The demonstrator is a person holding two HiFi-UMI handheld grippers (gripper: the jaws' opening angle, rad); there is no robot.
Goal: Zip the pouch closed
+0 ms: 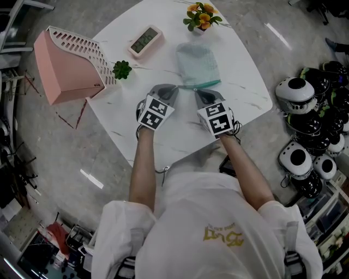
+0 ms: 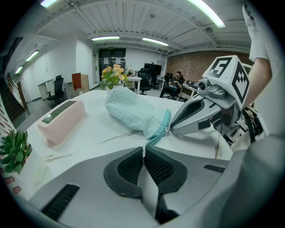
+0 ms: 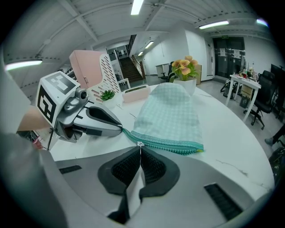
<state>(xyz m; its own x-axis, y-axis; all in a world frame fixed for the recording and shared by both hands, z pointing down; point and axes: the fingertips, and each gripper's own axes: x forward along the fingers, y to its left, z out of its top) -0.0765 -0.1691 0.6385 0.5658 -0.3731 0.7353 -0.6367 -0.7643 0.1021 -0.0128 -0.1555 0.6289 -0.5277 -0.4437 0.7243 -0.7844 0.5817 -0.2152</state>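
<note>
A pale green checked pouch (image 1: 198, 62) lies flat on the white marble table (image 1: 245, 92), its teal zipper (image 1: 199, 84) along the near edge. My left gripper (image 1: 175, 87) is shut on the zipper's tape end (image 2: 148, 141) at the pouch's left corner. My right gripper (image 1: 197, 91) is shut on the small zipper pull (image 3: 140, 144), close to that same corner. In the right gripper view the zipper (image 3: 173, 144) runs off to the right along the pouch (image 3: 171, 111). The two gripper tips sit very near each other. Whether the teeth are joined I cannot tell.
Behind the pouch stand a pink clock (image 1: 145, 40) and a pot of orange flowers (image 1: 200, 16). A small succulent (image 1: 121, 69) and a pink slotted rack (image 1: 68, 62) are at the left. Several black-and-white helmets (image 1: 305, 125) lie on the floor past the table's right edge.
</note>
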